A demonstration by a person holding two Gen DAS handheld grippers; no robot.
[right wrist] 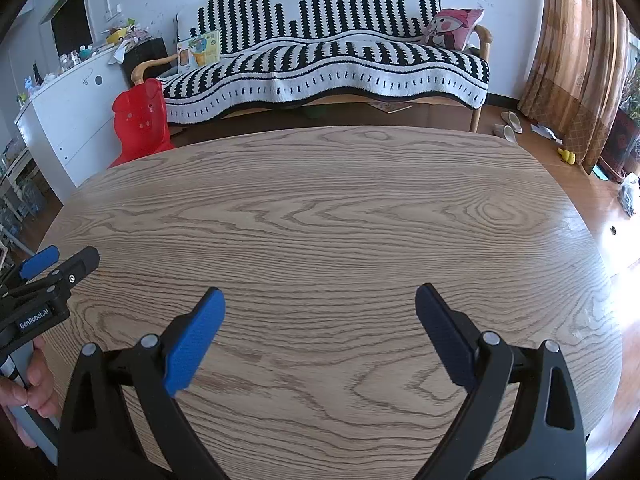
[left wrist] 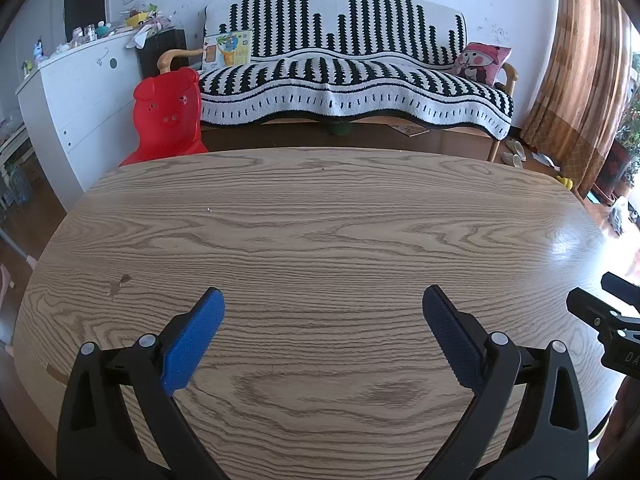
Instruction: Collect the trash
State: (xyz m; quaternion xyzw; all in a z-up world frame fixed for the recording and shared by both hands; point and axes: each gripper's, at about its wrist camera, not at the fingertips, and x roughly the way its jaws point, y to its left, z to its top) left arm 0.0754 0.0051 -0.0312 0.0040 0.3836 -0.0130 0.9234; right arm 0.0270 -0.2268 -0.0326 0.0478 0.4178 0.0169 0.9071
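Note:
My left gripper (left wrist: 323, 298) is open and empty, held just above the wooden table (left wrist: 320, 220). My right gripper (right wrist: 320, 298) is also open and empty above the same table (right wrist: 320, 200). The right gripper shows at the right edge of the left wrist view (left wrist: 608, 320). The left gripper shows at the left edge of the right wrist view (right wrist: 48, 272), with the hand that holds it. No trash item shows on the table in either view. A small dark stain (left wrist: 120, 284) marks the tabletop to the left.
Beyond the table stand a black-and-white striped sofa (left wrist: 352, 80), a red animal-shaped child's chair (left wrist: 168, 116) and a white cabinet (left wrist: 80, 112) at left. Curtains (left wrist: 576, 80) hang at right. Slippers (right wrist: 508, 126), a yellow toy (right wrist: 567, 156) and bits of paper (right wrist: 544, 131) lie on the floor.

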